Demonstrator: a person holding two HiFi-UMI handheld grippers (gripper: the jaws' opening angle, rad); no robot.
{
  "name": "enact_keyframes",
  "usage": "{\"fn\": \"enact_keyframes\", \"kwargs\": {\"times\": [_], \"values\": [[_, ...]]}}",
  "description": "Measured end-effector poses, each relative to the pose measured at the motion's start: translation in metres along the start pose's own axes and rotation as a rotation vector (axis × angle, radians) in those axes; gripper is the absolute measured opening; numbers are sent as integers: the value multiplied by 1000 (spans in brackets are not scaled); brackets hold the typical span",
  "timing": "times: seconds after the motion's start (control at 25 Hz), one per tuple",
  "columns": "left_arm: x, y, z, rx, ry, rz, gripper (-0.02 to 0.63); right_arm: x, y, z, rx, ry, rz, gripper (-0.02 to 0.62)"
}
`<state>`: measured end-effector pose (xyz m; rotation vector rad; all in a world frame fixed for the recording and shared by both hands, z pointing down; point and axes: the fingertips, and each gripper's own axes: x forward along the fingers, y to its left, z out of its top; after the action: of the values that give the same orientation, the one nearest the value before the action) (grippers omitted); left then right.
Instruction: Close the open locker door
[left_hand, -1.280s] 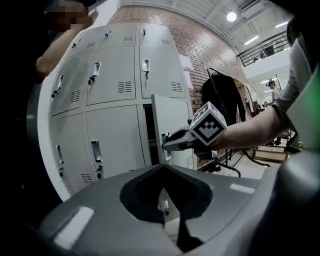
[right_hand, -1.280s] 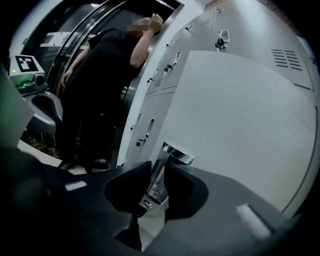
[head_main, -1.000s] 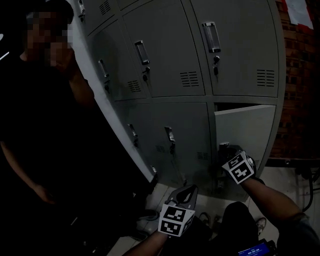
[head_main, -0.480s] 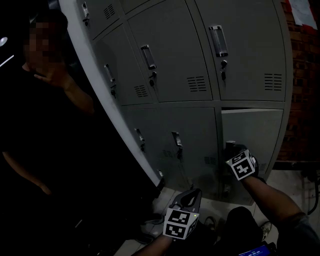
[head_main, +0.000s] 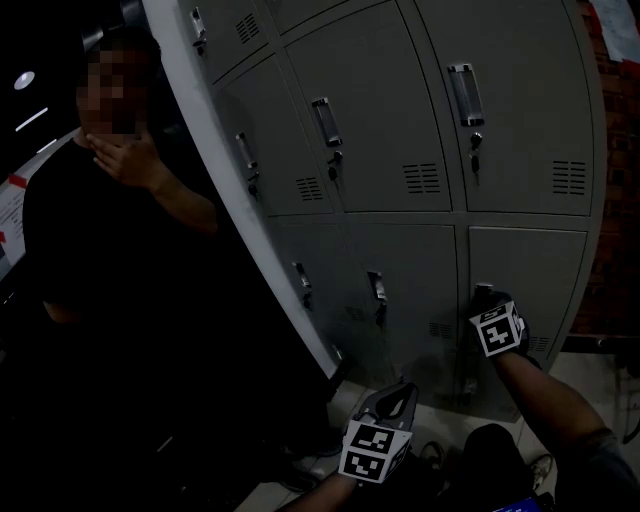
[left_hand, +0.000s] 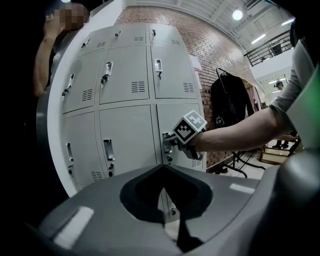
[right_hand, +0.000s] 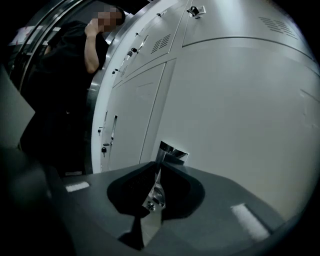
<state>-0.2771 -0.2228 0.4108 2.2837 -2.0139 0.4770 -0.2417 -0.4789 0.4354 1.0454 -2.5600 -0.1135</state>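
Observation:
The bottom-right locker door (head_main: 535, 280) now lies flush with the grey locker front. My right gripper (head_main: 487, 300) is at the door's left edge, shut on its chrome handle (head_main: 483, 292). In the right gripper view the handle (right_hand: 170, 150) stands between the jaws of the right gripper (right_hand: 159, 167), with the door (right_hand: 240, 110) filling the picture. My left gripper (head_main: 405, 385) hangs low in front of the lockers, shut and empty. The left gripper view shows its tips (left_hand: 162, 167) together and the right gripper (left_hand: 167, 142) on the door (left_hand: 175, 115).
A person in dark clothes (head_main: 120, 230) stands close at the left, hand raised to the face. The other locker doors (head_main: 390, 130) are shut. A brick wall (head_main: 620, 200) borders the lockers on the right. A rack with a dark garment (left_hand: 227, 100) stands further right.
The locker door has swung from ajar to flush with the locker front. My right gripper went in with it, on the handle. The left gripper has stayed low.

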Motion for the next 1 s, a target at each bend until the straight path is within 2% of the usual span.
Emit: {"fn": "enact_keyframes", "kwargs": {"times": [0.44, 0.68, 1.0], "values": [[0, 5, -2, -15, -3, 0, 0, 10, -5, 2, 8, -2, -23, 40], [3, 2, -4, -17, 1, -4, 0, 8, -3, 2, 22, -26, -1, 29], [1, 2, -3, -13, -4, -1, 0, 6, -1, 2, 84, -60, 12, 48]]}}
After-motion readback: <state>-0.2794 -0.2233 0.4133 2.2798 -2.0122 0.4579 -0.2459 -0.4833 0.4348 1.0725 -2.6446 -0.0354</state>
